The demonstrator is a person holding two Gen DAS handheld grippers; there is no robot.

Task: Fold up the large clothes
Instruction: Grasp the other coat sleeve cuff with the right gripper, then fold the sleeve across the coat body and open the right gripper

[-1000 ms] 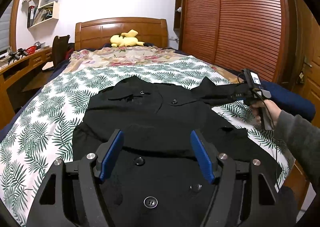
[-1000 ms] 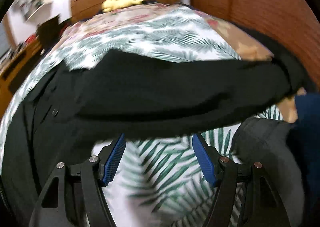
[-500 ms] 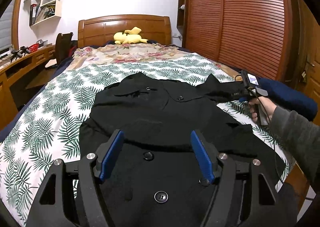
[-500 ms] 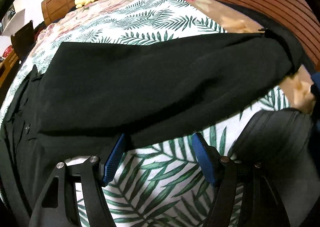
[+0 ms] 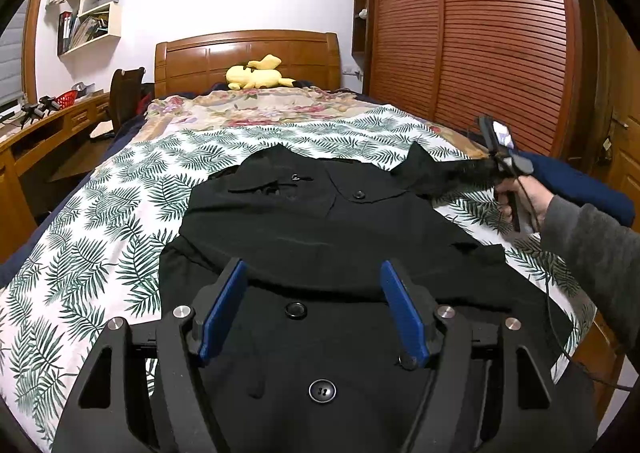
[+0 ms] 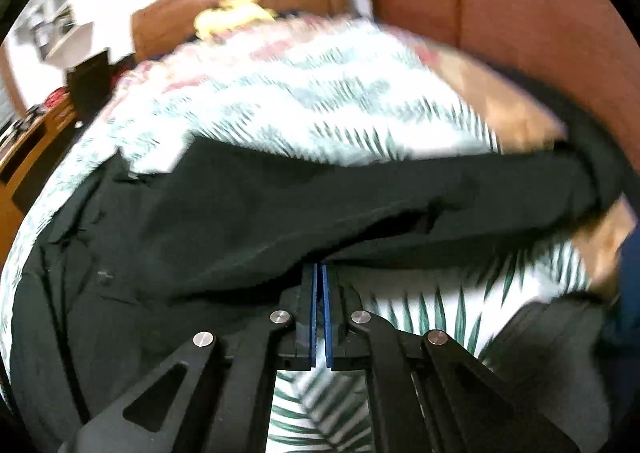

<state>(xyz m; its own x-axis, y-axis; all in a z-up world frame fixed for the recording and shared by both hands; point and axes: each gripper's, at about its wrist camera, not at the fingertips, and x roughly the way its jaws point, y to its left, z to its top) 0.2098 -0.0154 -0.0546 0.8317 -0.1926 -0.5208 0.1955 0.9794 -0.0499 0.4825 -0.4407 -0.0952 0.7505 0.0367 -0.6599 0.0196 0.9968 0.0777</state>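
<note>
— Looking at that black coat (image 5: 320, 229), it lies flat, buttons up, on the leaf-print bedspread (image 5: 92, 253), one sleeve (image 6: 360, 193) stretched out toward the wardrobe side.

— Heavy, you think?

— Soft and floppy, I'd say, thick enough to sag. The right gripper (image 6: 319, 273) has just snapped its jaws together on the sleeve's lower edge, cloth pinched at the tips.

— And the other?

— The left gripper (image 5: 314, 293) hangs over the coat's front, jaws wide, holding nothing. I'd take the hem or shoulder seam; buttons would slip.
</note>
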